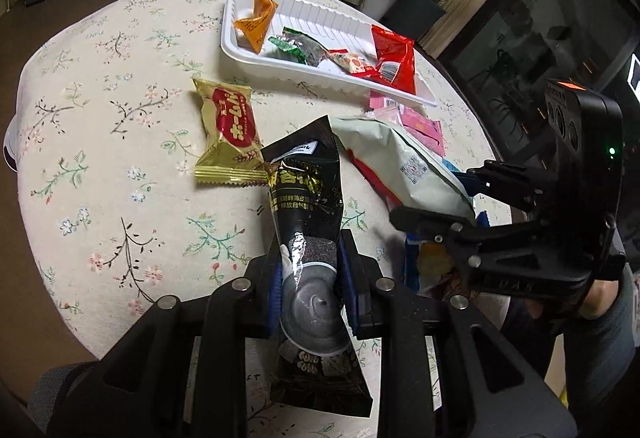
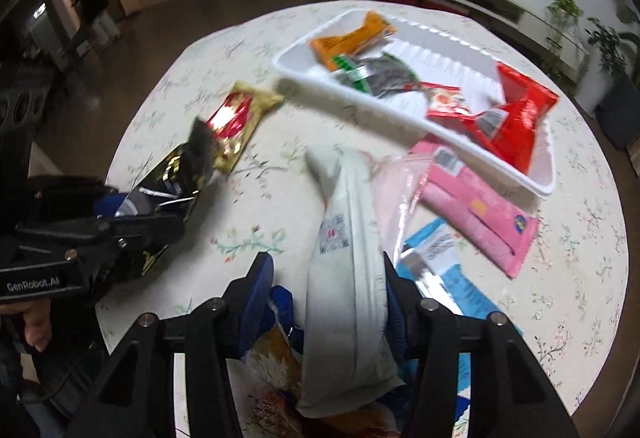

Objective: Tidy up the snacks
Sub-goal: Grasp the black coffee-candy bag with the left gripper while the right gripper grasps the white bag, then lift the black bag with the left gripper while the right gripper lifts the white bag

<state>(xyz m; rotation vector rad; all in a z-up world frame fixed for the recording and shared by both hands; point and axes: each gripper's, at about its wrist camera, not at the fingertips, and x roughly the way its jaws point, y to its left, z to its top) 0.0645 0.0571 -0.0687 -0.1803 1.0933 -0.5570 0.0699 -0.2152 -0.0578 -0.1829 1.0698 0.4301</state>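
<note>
My left gripper (image 1: 308, 278) is shut on a black snack packet (image 1: 308, 206) and holds it above the table; it shows at the left of the right wrist view (image 2: 176, 174). My right gripper (image 2: 326, 302) is shut on a pale green snack bag (image 2: 348, 278), also seen in the left wrist view (image 1: 404, 162). The white tray (image 1: 256, 56) (image 2: 536, 178) at the far side holds an orange packet (image 1: 256, 22), a green-and-dark packet (image 1: 300, 46), a small red packet (image 1: 352, 62) and a red bag (image 1: 394, 56).
A gold-and-red snack (image 1: 228, 138) lies on the floral tablecloth left of the black packet. Pink packets (image 2: 476, 214) and a blue packet (image 2: 452, 274) lie in front of the tray. A blue-and-orange bag (image 2: 276, 354) lies under my right gripper. Plants and shelves stand beyond the round table.
</note>
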